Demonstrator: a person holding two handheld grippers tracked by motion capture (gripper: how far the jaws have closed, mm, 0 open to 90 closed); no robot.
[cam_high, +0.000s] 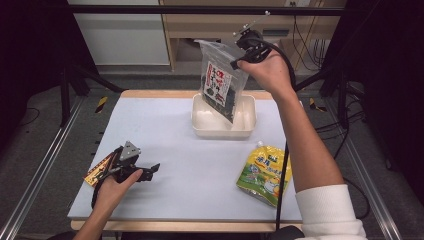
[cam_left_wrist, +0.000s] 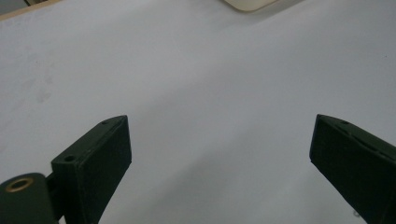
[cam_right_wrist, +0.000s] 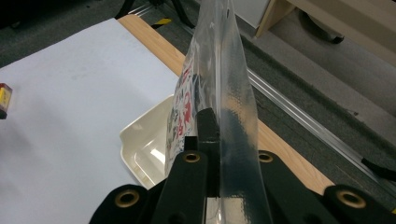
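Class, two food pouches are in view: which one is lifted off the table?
The clear seaweed pouch, pinched by the right claw and hanging over the white tray. The yellow spout pouch lies flat.

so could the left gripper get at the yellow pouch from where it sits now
Probably yes. The left gripper rests open and empty on the white mat, and bare mat lies between it and the yellow pouch; the right forearm passes close beside the pouch, though.

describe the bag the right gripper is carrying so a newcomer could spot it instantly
Start at the cream tray at the far middle of the white table mat. Hanging above it, its lower corner dipping into the tray, is the clear bag, pinched at its top edge by the right gripper. Unlike the yellow spouted pouch lying flat near the front, it is see-through, with dark contents and a red-and-white label.
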